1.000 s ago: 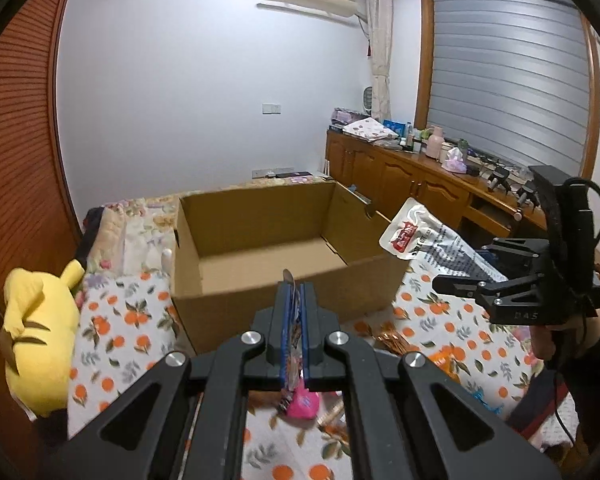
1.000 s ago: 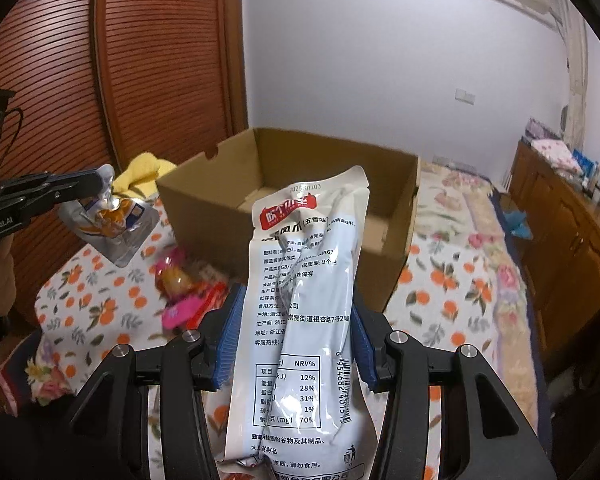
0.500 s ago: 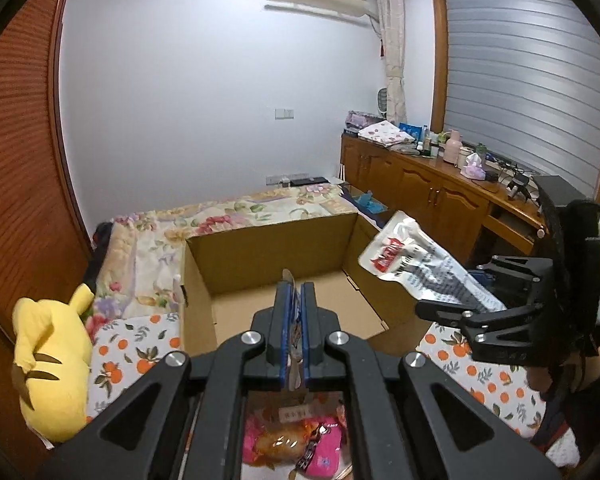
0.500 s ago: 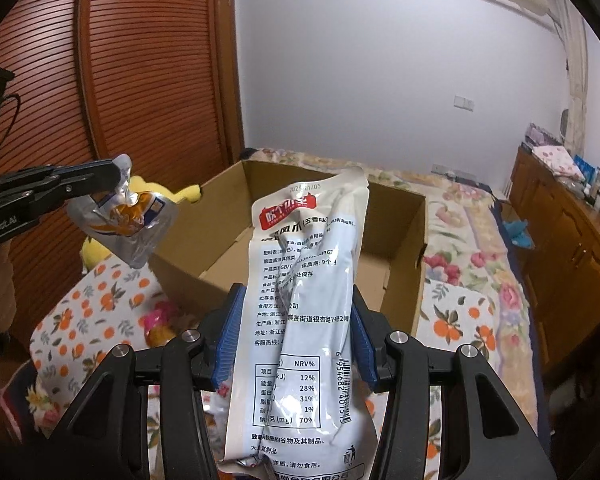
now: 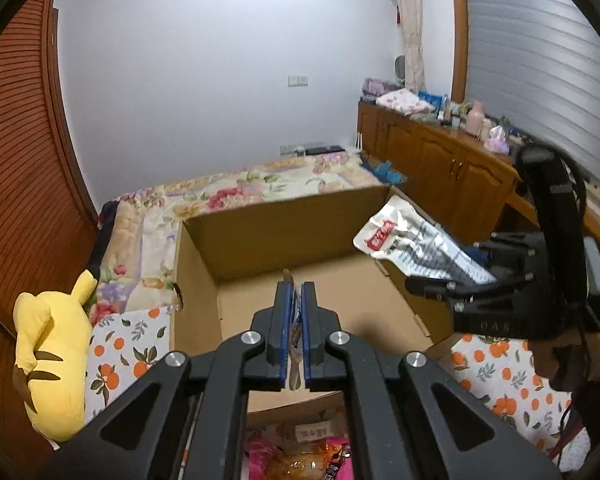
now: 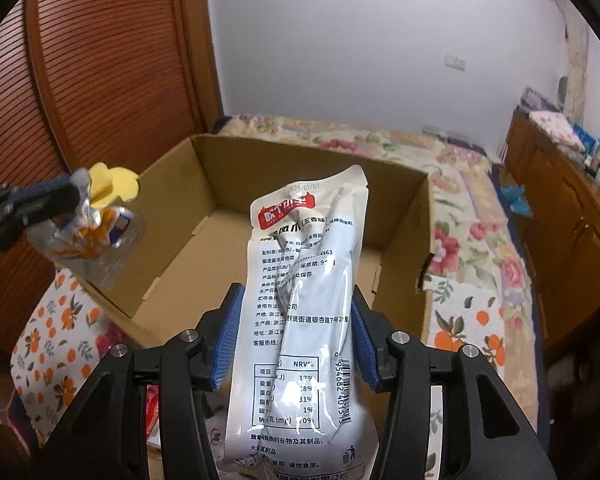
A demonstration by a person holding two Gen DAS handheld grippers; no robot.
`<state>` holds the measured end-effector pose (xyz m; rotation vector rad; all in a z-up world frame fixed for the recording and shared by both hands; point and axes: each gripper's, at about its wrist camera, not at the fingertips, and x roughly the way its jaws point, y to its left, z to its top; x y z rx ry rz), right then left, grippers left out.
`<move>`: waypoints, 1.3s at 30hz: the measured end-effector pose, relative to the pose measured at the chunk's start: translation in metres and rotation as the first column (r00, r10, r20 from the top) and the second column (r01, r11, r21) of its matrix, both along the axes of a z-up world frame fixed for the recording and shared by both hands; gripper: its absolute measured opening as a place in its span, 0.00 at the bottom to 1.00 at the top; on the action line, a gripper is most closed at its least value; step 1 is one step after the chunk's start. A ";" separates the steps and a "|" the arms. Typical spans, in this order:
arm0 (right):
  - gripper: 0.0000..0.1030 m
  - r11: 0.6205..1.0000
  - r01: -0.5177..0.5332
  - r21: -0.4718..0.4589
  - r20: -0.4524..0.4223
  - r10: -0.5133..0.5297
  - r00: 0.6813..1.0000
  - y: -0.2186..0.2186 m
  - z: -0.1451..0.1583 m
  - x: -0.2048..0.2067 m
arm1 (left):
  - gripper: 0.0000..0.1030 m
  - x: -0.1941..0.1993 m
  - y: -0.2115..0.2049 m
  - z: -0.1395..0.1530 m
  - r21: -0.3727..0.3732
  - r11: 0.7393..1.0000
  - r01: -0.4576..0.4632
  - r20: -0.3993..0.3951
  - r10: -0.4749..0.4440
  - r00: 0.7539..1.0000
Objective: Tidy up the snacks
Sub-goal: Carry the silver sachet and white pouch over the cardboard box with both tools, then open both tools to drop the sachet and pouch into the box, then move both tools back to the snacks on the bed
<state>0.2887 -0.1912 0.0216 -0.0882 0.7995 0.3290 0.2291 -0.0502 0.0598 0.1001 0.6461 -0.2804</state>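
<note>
Hovering over the cardboard box (image 6: 204, 184) — left gripper (image 5: 293, 300) clenched on a clear snack pouch (image 6: 92, 236) at its left edge, right gripper (image 6: 296, 308) grasping the white snack bag (image 6: 304, 280) above the near edge.

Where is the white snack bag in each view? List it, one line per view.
Left wrist view: white snack bag at right, over the cardboard box's right wall.
Right wrist view: white snack bag at centre foreground, in front of the box.
Shared landmark: cardboard box.
</note>
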 end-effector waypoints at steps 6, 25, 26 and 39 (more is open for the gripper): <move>0.52 0.999 0.023 -0.022 -0.035 -0.024 0.999 0.002 -0.008 0.017 | 0.04 0.002 -0.004 -0.005 0.008 1.000 -0.004 -0.004 0.005 1.000; 0.72 1.000 0.013 -0.004 0.019 -0.013 1.000 0.011 0.005 0.002 | 0.29 -0.036 0.011 -0.008 -0.039 0.999 0.009 0.017 -0.008 1.000; 0.72 1.000 0.003 0.000 0.029 -0.003 1.000 0.011 0.009 -0.006 | 0.36 -0.041 0.010 -0.008 -0.033 0.999 0.013 0.023 -0.012 1.000; 0.72 0.997 -0.073 0.024 0.081 0.071 0.994 -0.016 0.015 -0.117 | 0.68 -0.097 0.003 -0.037 -0.098 0.992 0.083 0.017 -0.082 0.996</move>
